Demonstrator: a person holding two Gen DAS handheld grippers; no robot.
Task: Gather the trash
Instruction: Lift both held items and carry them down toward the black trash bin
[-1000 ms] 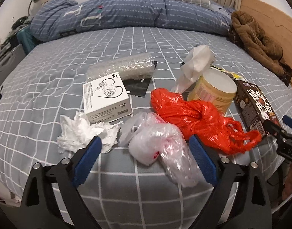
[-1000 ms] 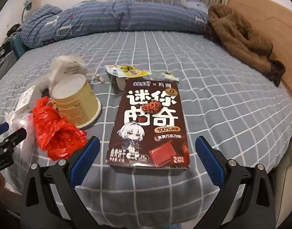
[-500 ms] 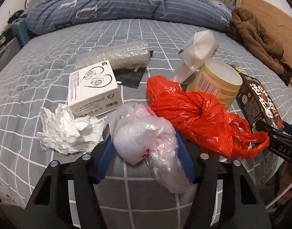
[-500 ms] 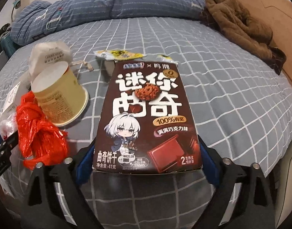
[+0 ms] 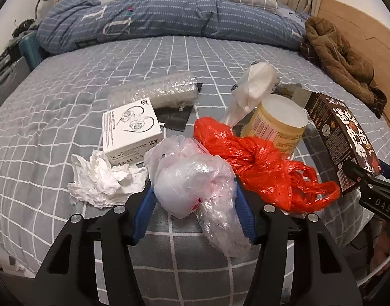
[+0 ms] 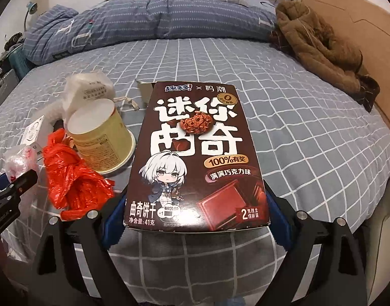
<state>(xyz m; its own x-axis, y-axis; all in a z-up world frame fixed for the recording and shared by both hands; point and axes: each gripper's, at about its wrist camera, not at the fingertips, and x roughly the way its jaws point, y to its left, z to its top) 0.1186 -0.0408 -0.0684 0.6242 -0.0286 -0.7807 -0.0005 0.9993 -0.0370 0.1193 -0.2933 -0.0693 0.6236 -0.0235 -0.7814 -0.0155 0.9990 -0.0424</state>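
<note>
The left gripper (image 5: pixel 192 209) is closing on the clear bag (image 5: pixel 195 183); the right gripper (image 6: pixel 195 216) is pinching the cookie box (image 6: pixel 195 158), which may slip.

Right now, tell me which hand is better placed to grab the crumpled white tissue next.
Left. The crumpled tissue lies right beside the left gripper, whose fingers are closing on the clear plastic bag between them. The right gripper holds the cookie box, and the tissue is outside its view.

- A grey, white-checked bed sheet (image 5: pixel 93 81) is showing.
- An orange-red bag (image 5: pixel 261 163) is glowing.
- A dark brown cookie box (image 6: pixel 197 158) is showing white lettering.
- A striped blue duvet (image 5: pixel 169 17) is lying along the bed's far edge.
</note>
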